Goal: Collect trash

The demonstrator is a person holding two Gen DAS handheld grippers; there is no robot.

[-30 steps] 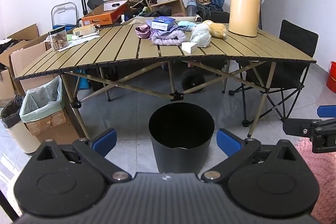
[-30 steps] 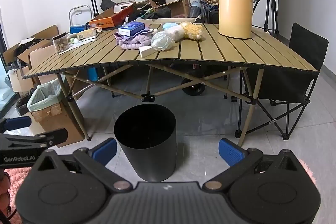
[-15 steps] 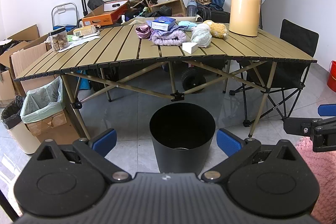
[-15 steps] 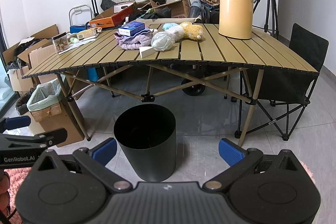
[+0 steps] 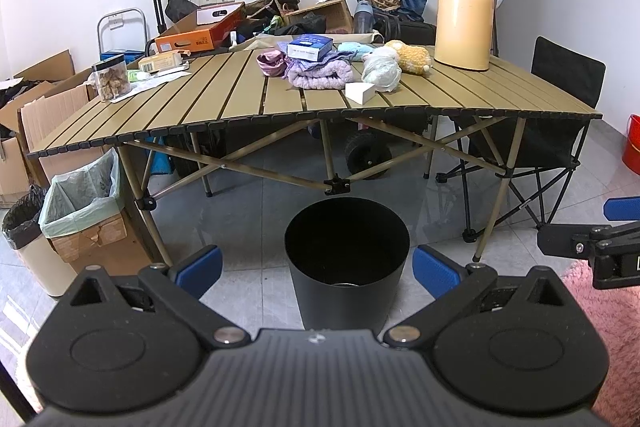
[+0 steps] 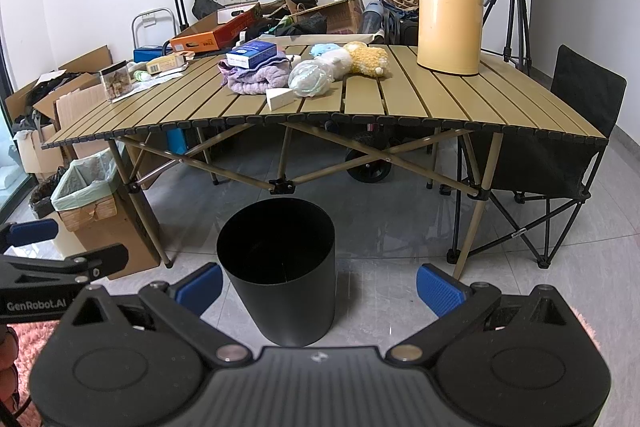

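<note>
A black round bin (image 5: 347, 263) (image 6: 277, 269) stands on the grey floor in front of the slatted folding table (image 5: 224, 103) (image 6: 460, 99). On the table lie a crumpled clear plastic bag (image 5: 381, 74) (image 6: 310, 79), a small white box (image 5: 359, 92) (image 6: 279, 99), a purple cloth (image 5: 318, 77) (image 6: 256, 79) under a blue box (image 5: 310, 47) (image 6: 252, 54), and a yellow plush toy (image 5: 410, 55) (image 6: 368, 61). My left gripper (image 5: 318, 269) is open and holds nothing, low before the bin. My right gripper (image 6: 318, 281) is open too, just right of the bin. Each gripper shows at the edge of the other's view.
A tall yellow thermos (image 5: 464, 7) (image 6: 450, 7) stands at the table's right end. A folding chair (image 5: 560, 131) (image 6: 568, 147) sits right of it. A lined cardboard box (image 5: 84, 211) (image 6: 86, 195) and a small bin (image 5: 24, 239) stand left. Clutter fills the back wall.
Both views have shifted only slightly; the bin sits a touch lower and farther right in the left wrist view. Both grippers stay open.
</note>
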